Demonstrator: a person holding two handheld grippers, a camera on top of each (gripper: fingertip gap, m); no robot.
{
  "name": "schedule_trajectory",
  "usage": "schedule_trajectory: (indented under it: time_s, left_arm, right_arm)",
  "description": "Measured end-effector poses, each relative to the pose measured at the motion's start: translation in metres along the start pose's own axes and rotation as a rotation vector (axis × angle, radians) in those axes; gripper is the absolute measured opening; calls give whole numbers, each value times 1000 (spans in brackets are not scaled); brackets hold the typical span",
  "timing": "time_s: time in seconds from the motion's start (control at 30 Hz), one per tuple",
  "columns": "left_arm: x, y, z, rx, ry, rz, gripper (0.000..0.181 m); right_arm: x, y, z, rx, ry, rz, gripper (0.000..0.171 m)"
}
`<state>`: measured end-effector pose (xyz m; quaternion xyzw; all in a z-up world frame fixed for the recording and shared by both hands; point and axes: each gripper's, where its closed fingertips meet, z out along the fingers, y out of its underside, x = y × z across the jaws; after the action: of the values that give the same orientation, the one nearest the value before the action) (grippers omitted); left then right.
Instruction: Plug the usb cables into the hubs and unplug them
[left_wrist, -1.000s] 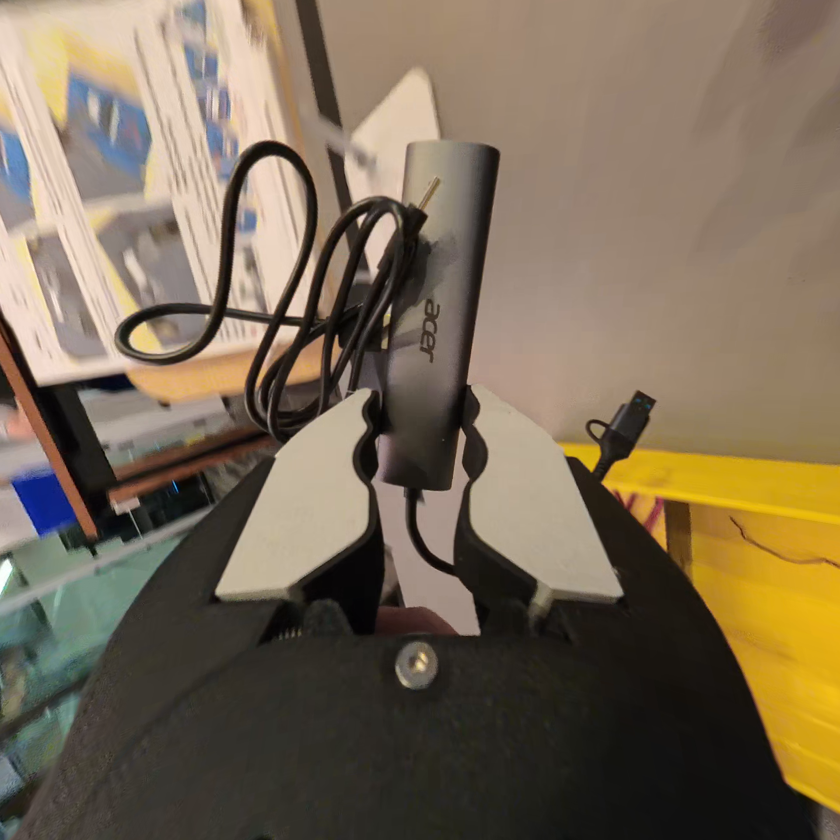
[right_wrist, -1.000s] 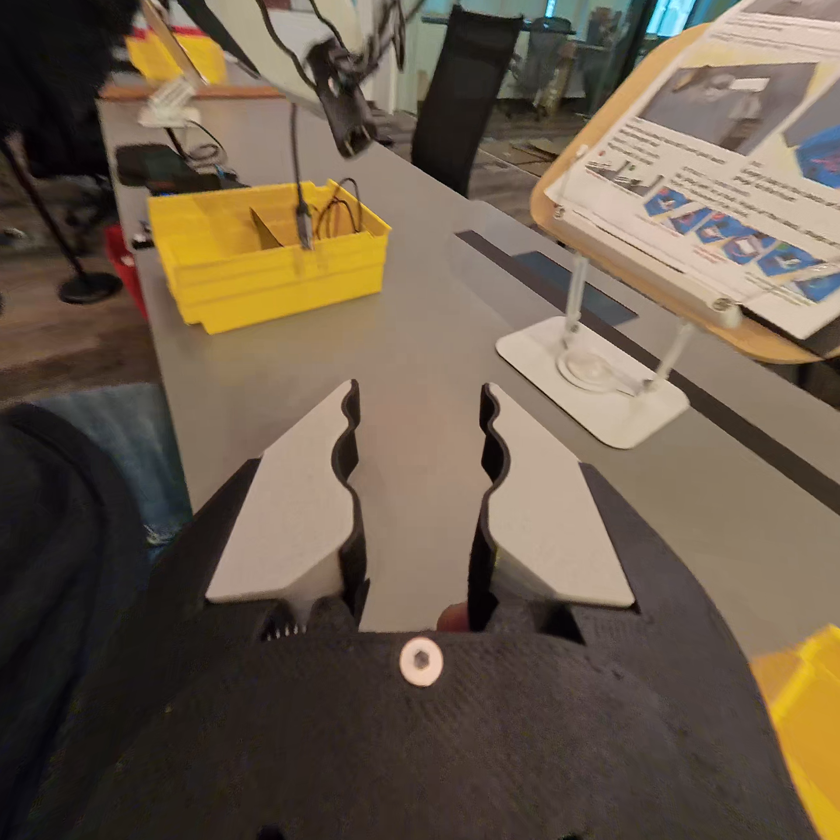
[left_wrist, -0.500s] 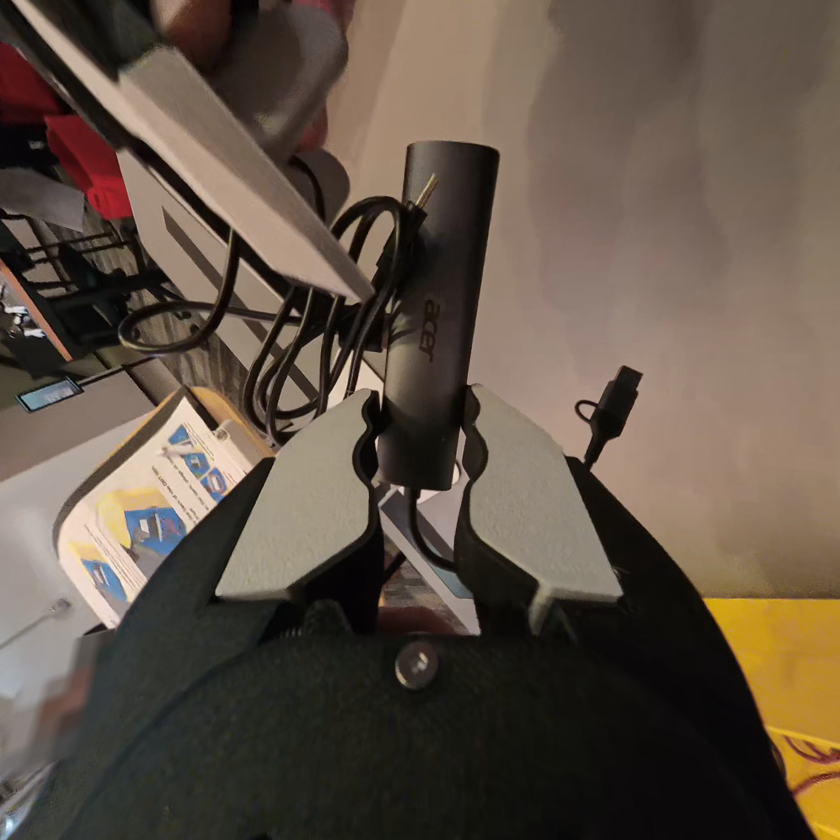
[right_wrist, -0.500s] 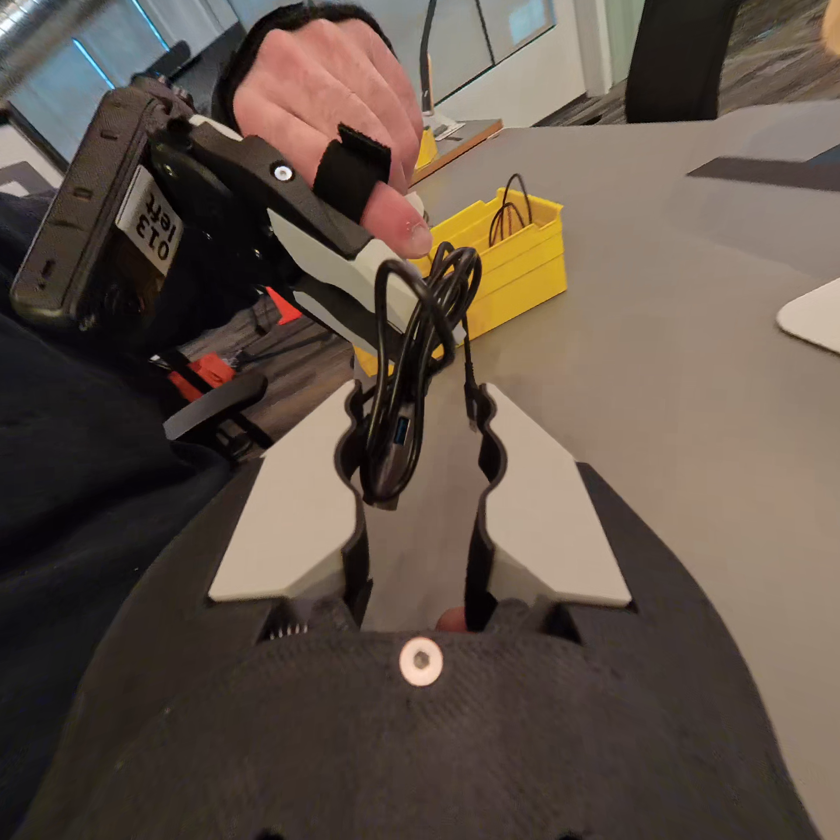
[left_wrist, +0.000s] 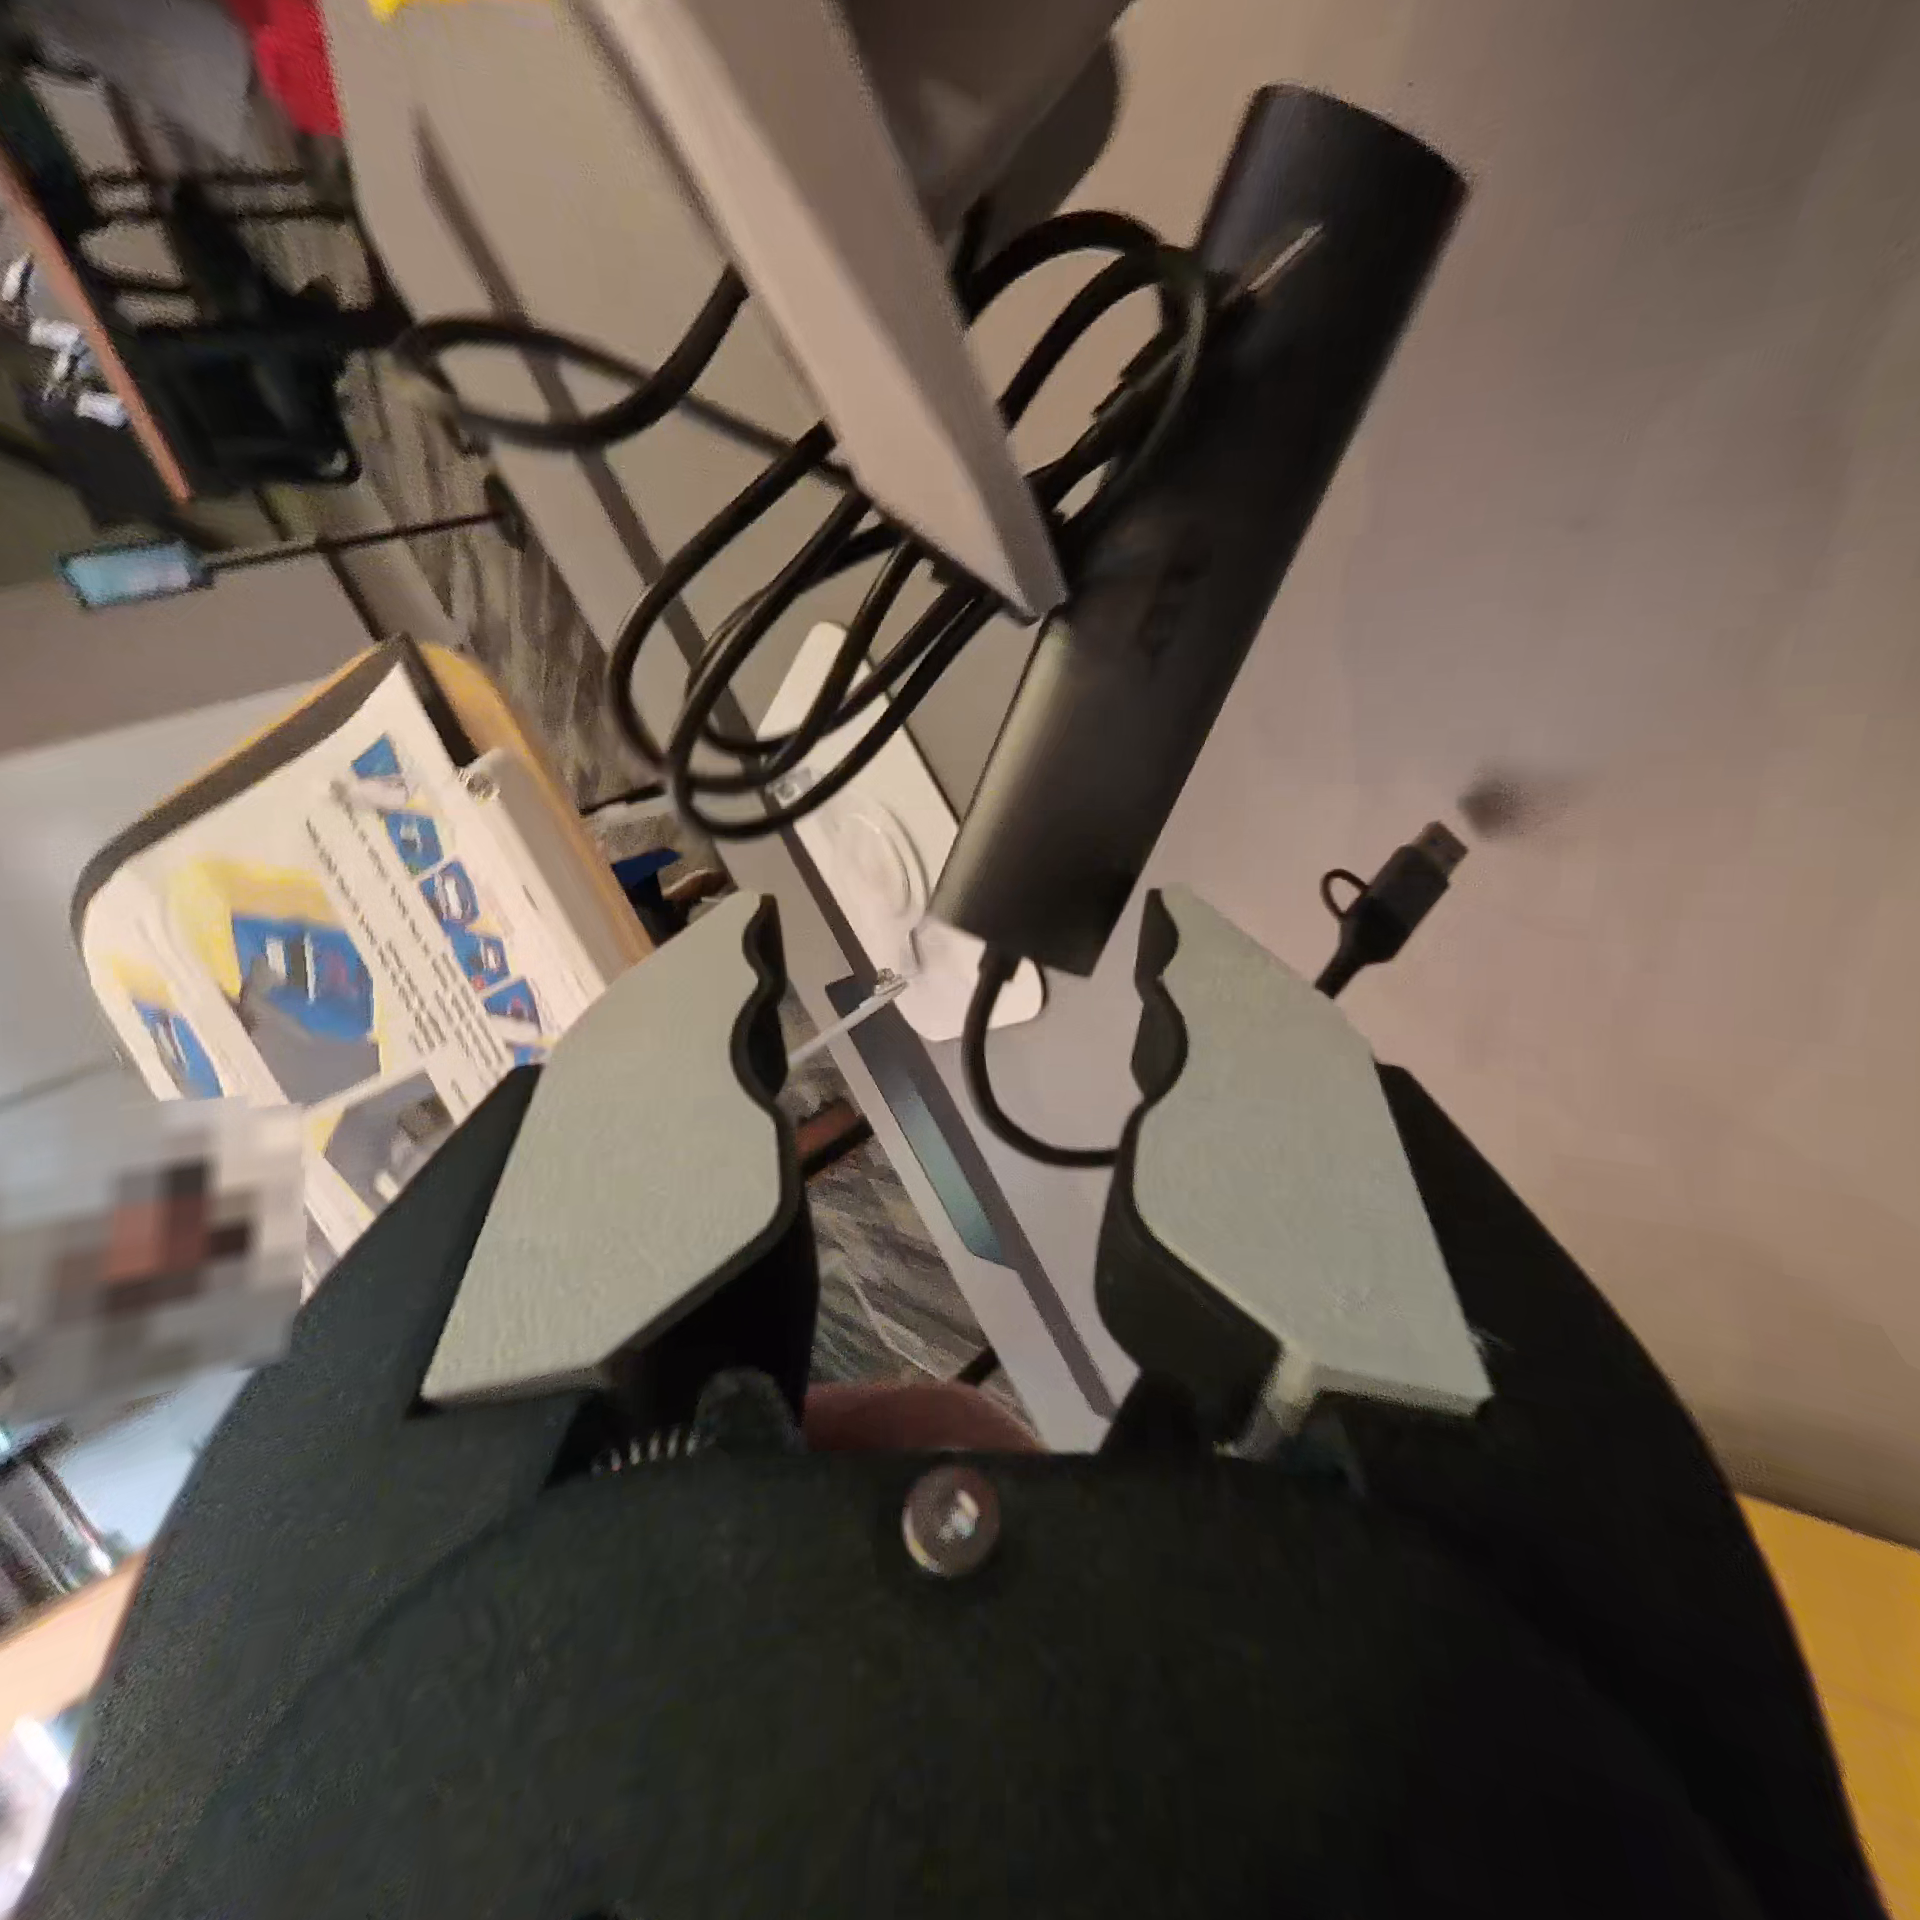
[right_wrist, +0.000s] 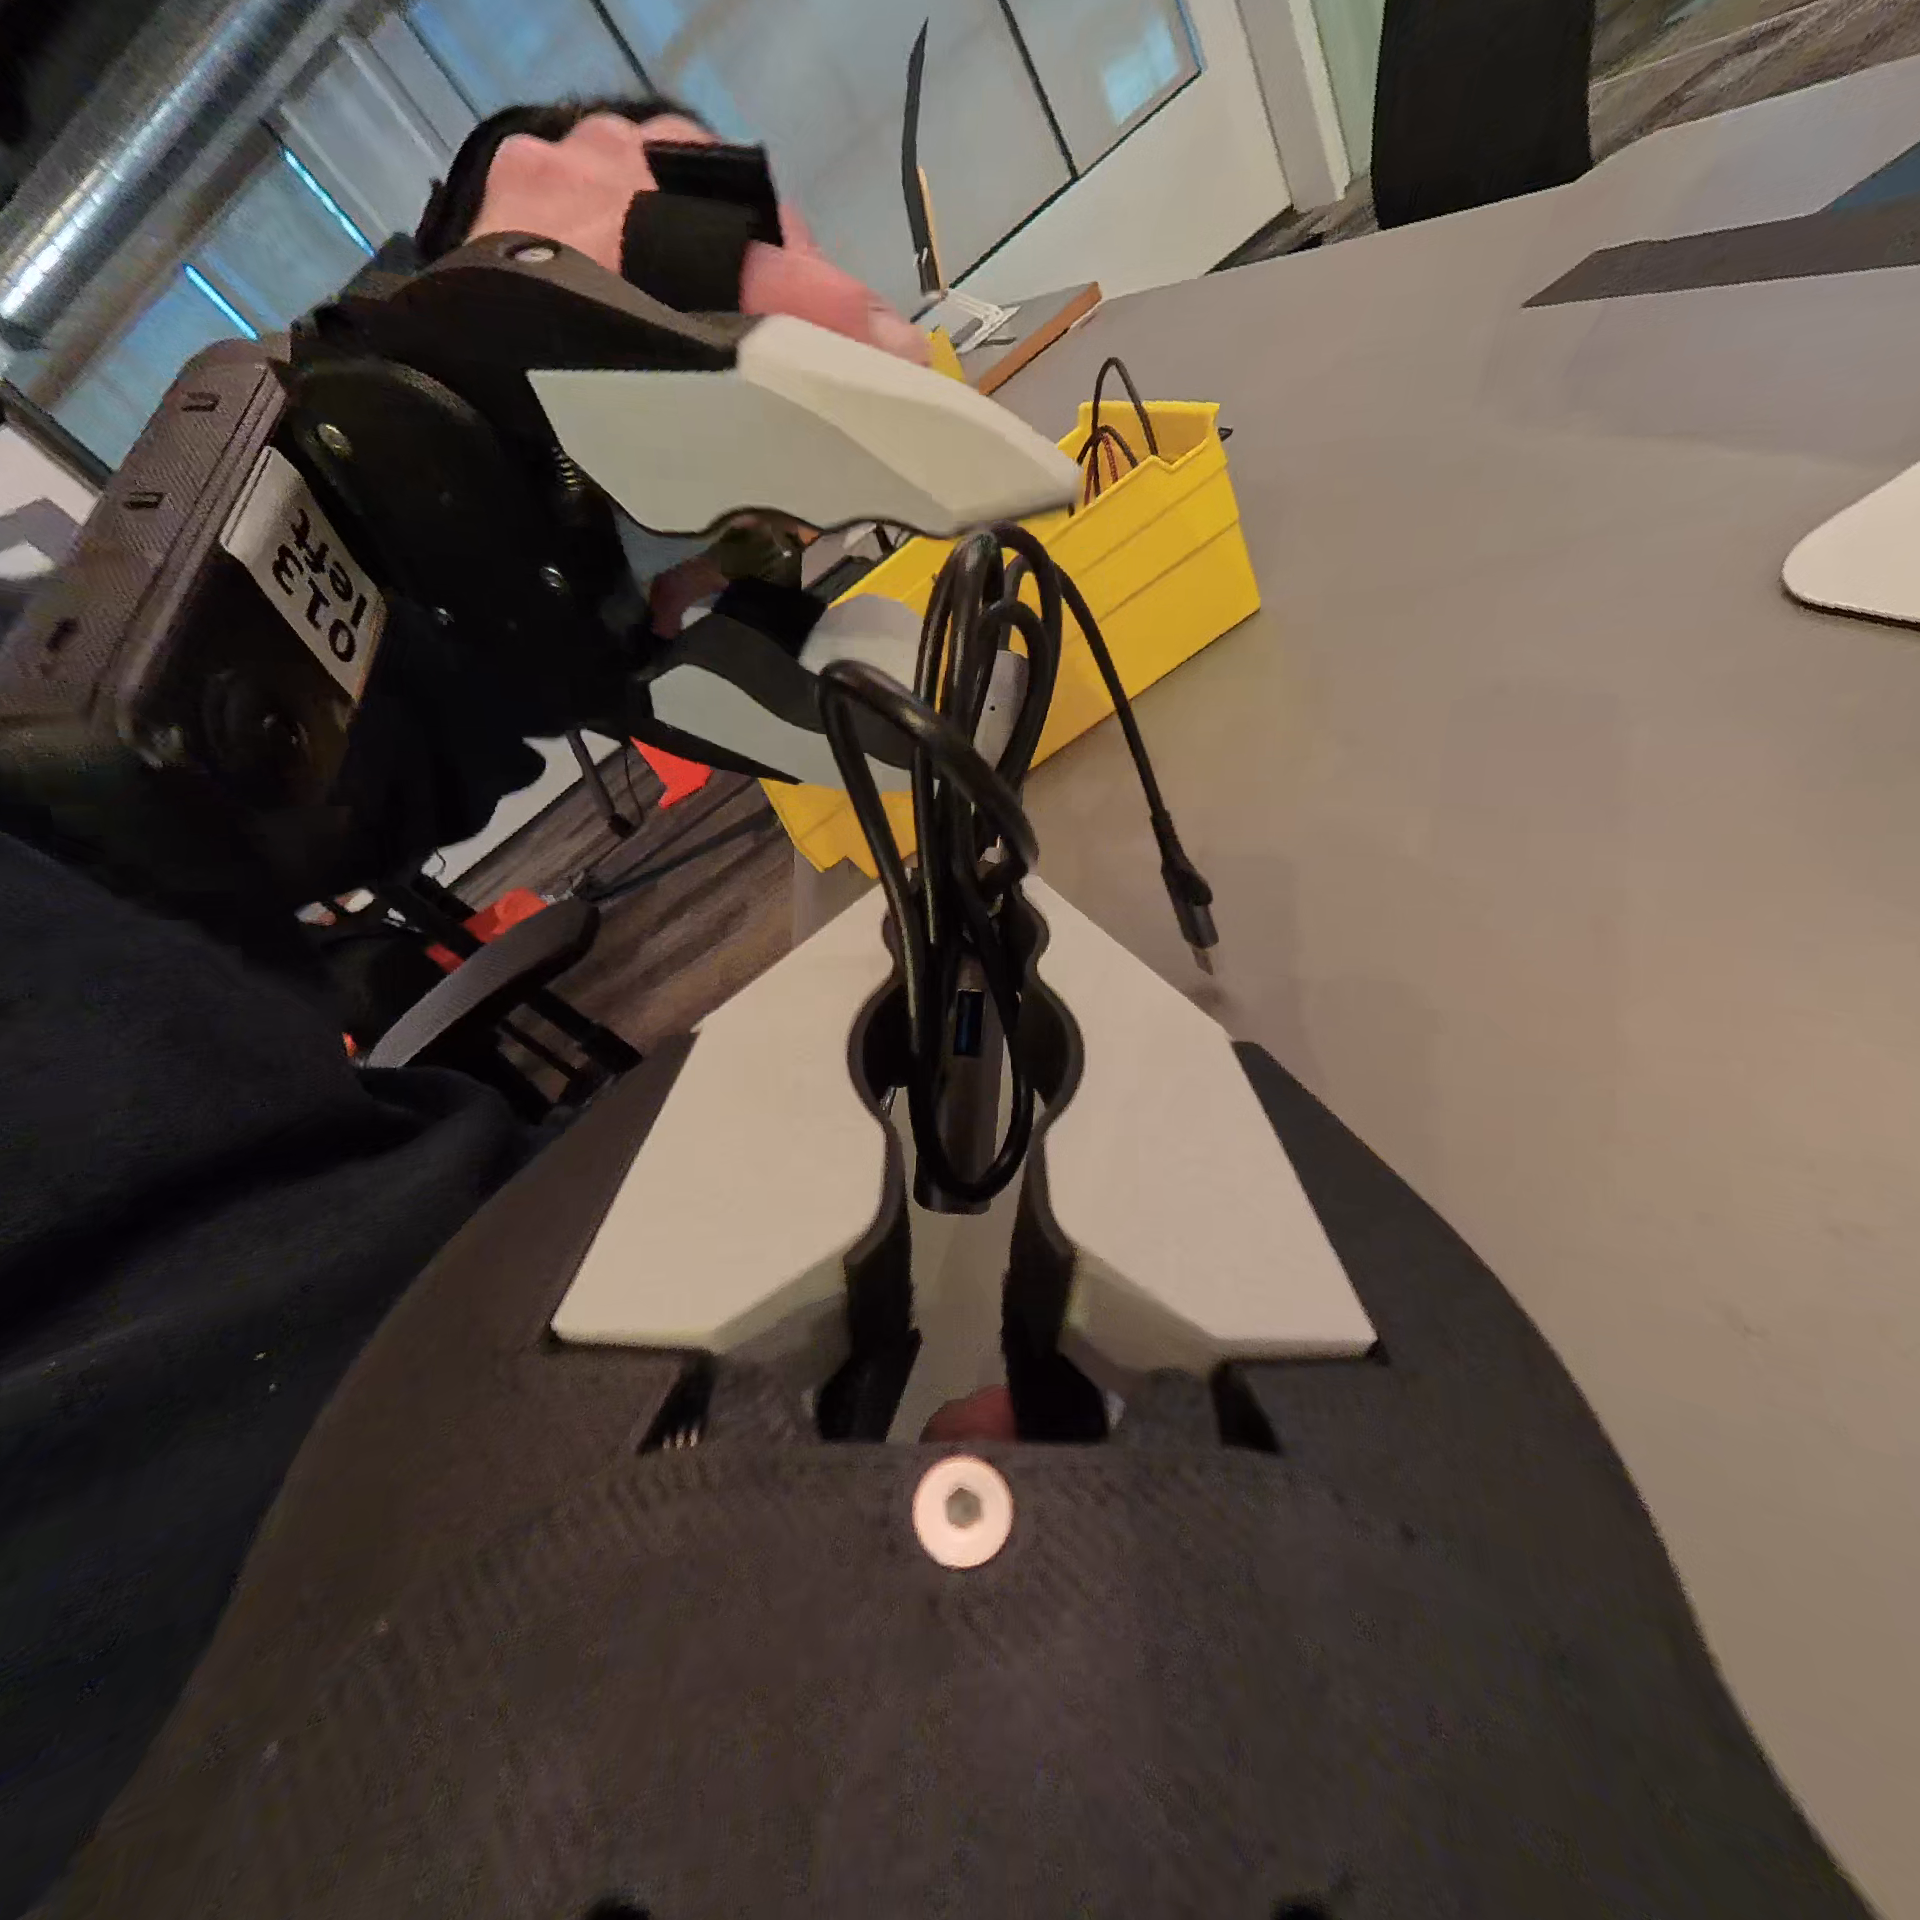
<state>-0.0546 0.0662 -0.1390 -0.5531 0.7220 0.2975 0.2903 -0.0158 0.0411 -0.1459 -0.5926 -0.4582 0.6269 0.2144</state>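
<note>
A dark grey USB hub (left_wrist: 1195, 582) with a looped black cable (left_wrist: 790, 665) plugged into it hangs in the air just past my left gripper (left_wrist: 956, 914). The left jaws stand wide open and neither pad touches the hub. The hub's own lead ends in a loose plug (left_wrist: 1403, 894). My right gripper (right_wrist: 961, 914) is shut on the hub's other end (right_wrist: 971, 1091), with cable loops (right_wrist: 966, 727) caught between the pads. A free cable plug (right_wrist: 1195, 914) dangles to the right. The open left gripper (right_wrist: 966, 592) shows above it, and a right finger (left_wrist: 831, 260) shows in the left wrist view.
A grey table (right_wrist: 1558, 935) lies below. A yellow bin (right_wrist: 1143, 582) with cables stands behind the hub, and another yellow bin's edge (left_wrist: 1849, 1662) is at the lower right. A document stand (left_wrist: 343, 935) with its white base (right_wrist: 1860, 561) is on the table. Left tips to right tips: about 5 centimetres.
My left jaws opened and let go of the hub. My right jaws closed on the hub's other end and its cable loops. The hub now tilts to the right.
</note>
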Motion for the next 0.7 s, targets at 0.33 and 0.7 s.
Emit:
schedule_trajectory:
  time_s: [0.33, 0.7]
  left_arm:
    - [24, 55, -38, -72, -71, -580, 70]
    - [72, 118, -96, -198, -80, -886, 52]
  right_arm:
    - [24, 8, -16, 75, 80, 81, 11]
    - [49, 42, -26, 39, 221, 105, 11]
